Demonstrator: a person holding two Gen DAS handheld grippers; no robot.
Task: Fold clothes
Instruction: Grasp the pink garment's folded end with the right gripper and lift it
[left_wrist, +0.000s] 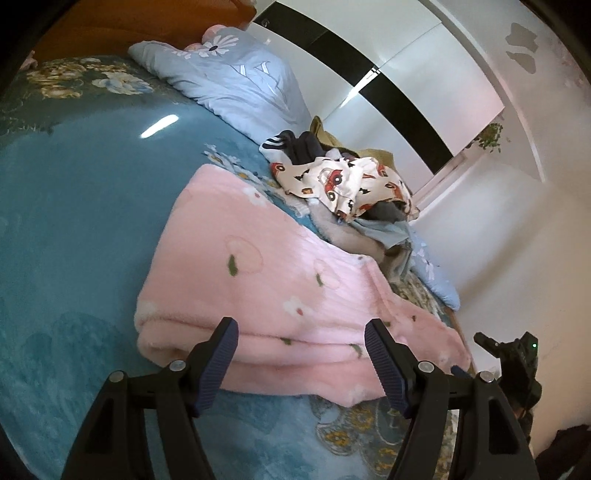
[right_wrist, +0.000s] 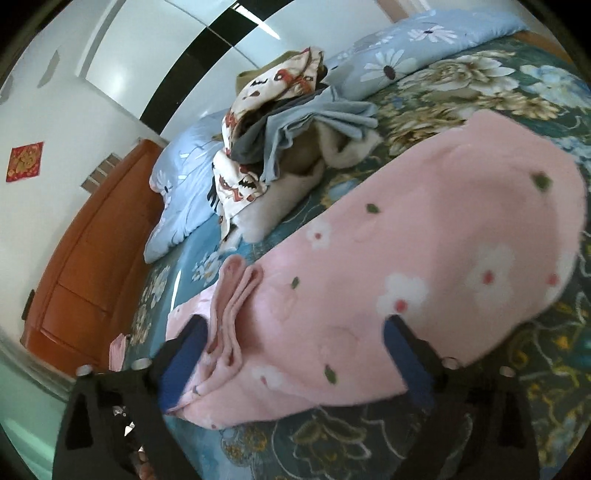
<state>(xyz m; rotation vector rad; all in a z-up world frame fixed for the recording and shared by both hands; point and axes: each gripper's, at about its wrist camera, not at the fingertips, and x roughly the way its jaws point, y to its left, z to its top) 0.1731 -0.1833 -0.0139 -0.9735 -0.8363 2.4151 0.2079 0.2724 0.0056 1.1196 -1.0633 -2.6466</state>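
A pink fleece garment with white flowers (left_wrist: 258, 288) lies folded on the teal floral bedspread (left_wrist: 81, 206). My left gripper (left_wrist: 301, 328) is open, its fingers wide apart just above the garment's near folded edge. In the right wrist view the same pink garment (right_wrist: 424, 258) fills the middle, with bunched folds at its left end. My right gripper (right_wrist: 295, 325) is open and straddles the garment's near edge, one blue pad (right_wrist: 184, 362) at the bunched end. The right gripper body also shows in the left wrist view (left_wrist: 513, 354).
A heap of unfolded clothes, topped by a cream car-print piece (left_wrist: 351, 181), lies beyond the pink garment; it also shows in the right wrist view (right_wrist: 273, 122). A light blue daisy quilt (left_wrist: 236, 81) lies along the bed's far side. White wardrobe doors (left_wrist: 406, 74) and a wooden door (right_wrist: 92, 251) stand beside the bed.
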